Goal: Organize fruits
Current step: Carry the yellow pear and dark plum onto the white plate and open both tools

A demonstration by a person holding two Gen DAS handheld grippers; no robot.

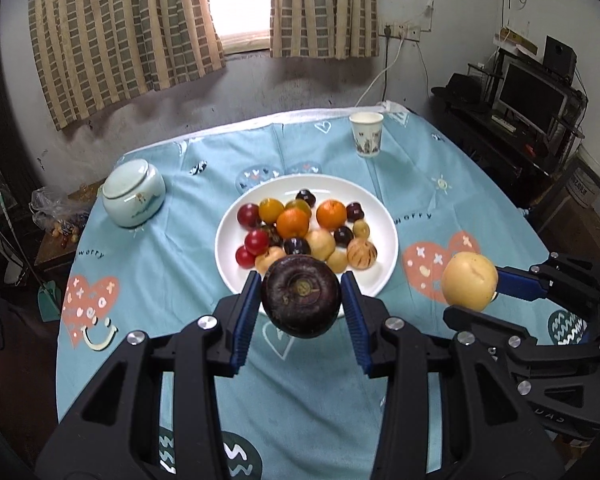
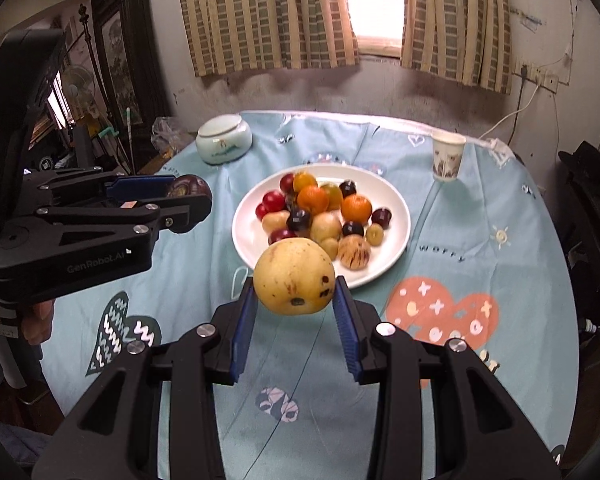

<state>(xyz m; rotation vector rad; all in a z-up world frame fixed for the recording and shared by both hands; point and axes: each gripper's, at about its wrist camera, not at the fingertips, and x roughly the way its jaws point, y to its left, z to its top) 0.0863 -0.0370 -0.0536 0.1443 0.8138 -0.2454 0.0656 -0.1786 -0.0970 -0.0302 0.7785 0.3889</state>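
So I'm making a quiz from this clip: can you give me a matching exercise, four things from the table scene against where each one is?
Things:
1. Dark purple round fruit
2. Yellow round pear-like fruit
3. White paper cup
4. Pale celadon lidded ceramic jar

Places:
A. Far edge of the table, right of the white plate
B. Between the fingers of the right gripper
C. Left of the plate on the cloth
D. Between the fingers of the left gripper

Pairs: 1-D, 2-B, 3-A, 4-C
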